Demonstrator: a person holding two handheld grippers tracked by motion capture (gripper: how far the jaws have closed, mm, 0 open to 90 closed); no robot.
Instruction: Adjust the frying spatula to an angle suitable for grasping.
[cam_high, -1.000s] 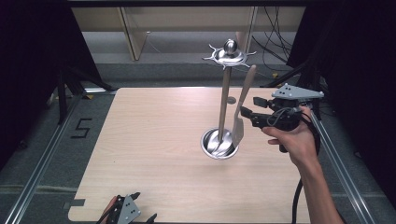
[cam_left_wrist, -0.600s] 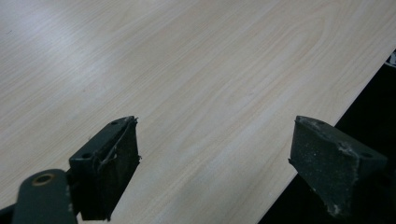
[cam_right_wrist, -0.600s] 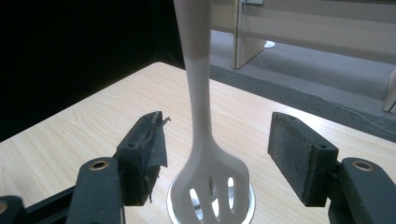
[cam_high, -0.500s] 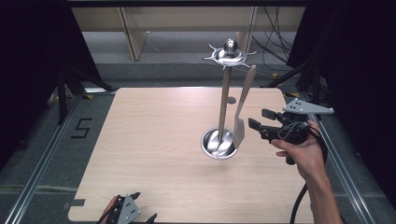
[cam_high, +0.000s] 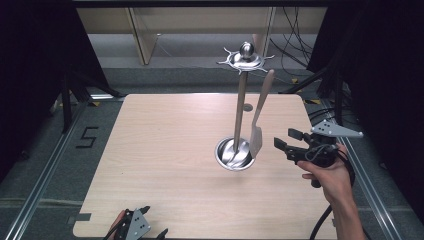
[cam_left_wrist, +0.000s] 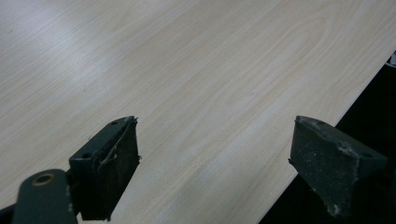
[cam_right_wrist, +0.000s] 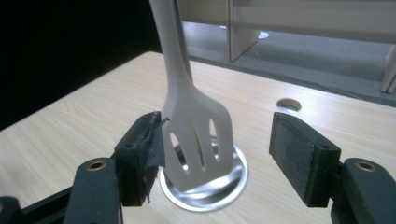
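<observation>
A metal utensil stand (cam_high: 240, 110) rises from a round dish base (cam_high: 234, 154) in the middle of the wooden table (cam_high: 165, 150). A beige slotted spatula (cam_high: 260, 112) hangs from its top ring, with the blade beside the base. My right gripper (cam_high: 286, 140) is just right of the blade and low over the table. It is open, its jaws have just been opening, and nothing is gripped. In the right gripper view the spatula (cam_right_wrist: 196, 135) hangs just ahead of the pads, over the base (cam_right_wrist: 224, 186). My left gripper (cam_high: 154, 221) rests open at the table's near edge.
A small round hole (cam_high: 247, 107) is cut in the table behind the stand. The table's right edge lies close under the right hand. A wooden shelf frame (cam_high: 142, 35) and loose cables (cam_high: 295, 35) are on the floor beyond the far edge.
The right gripper has dropped from the spatula's handle height to blade level and drawn a little right and nearer. The spatula hangs free on the stand. The left gripper has stayed put.
</observation>
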